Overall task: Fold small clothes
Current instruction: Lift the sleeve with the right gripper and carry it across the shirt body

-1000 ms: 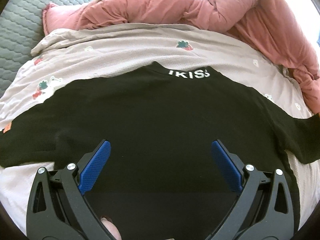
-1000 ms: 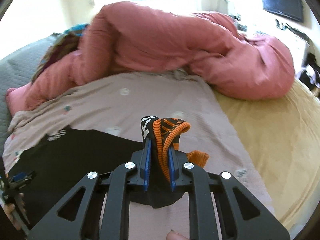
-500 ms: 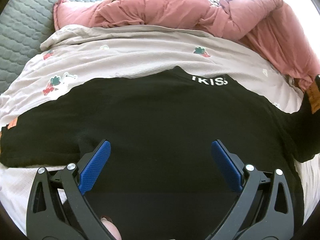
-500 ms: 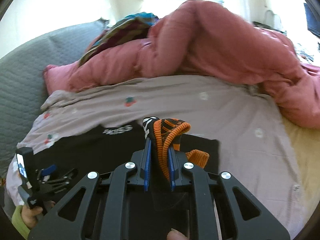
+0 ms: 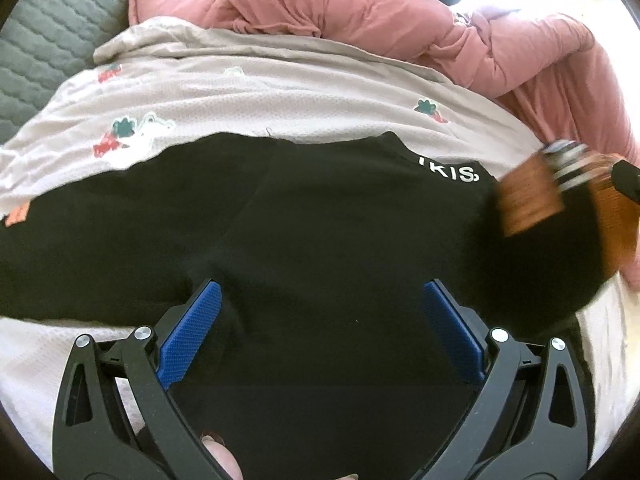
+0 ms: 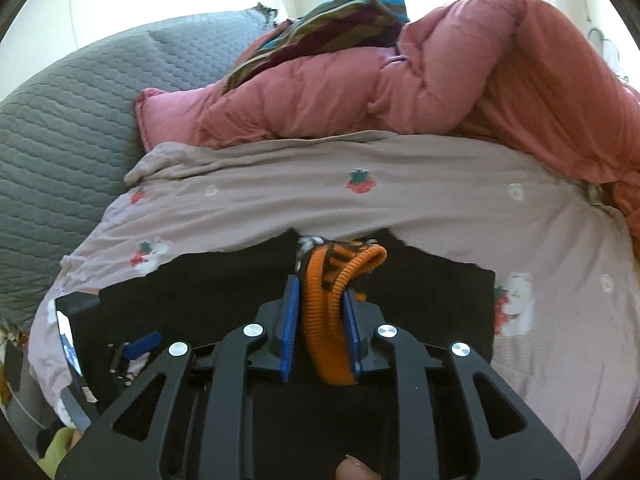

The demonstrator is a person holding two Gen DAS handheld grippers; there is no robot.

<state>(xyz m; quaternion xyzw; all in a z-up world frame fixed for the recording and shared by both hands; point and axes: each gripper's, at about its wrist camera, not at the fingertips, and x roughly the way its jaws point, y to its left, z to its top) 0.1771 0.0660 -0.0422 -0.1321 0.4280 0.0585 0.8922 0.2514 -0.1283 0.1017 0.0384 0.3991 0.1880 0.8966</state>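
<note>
A black T-shirt with white lettering at the collar lies spread on a pale strawberry-print sheet. My left gripper is open just above the shirt's middle, holding nothing. My right gripper is shut on the shirt's orange ribbed sleeve cuff and holds it above the black shirt body. In the left wrist view the lifted orange cuff appears blurred at the right, over the shirt. The left gripper shows small at the lower left of the right wrist view.
A bunched pink duvet lies along the far side of the bed. A grey quilted headboard or cushion is at the left. A striped multicoloured cloth sits on top of the duvet.
My right gripper has carried the orange cuff leftward over the shirt body; the sleeve now folds inward. My left gripper has stayed open over the shirt, shifting slightly.
</note>
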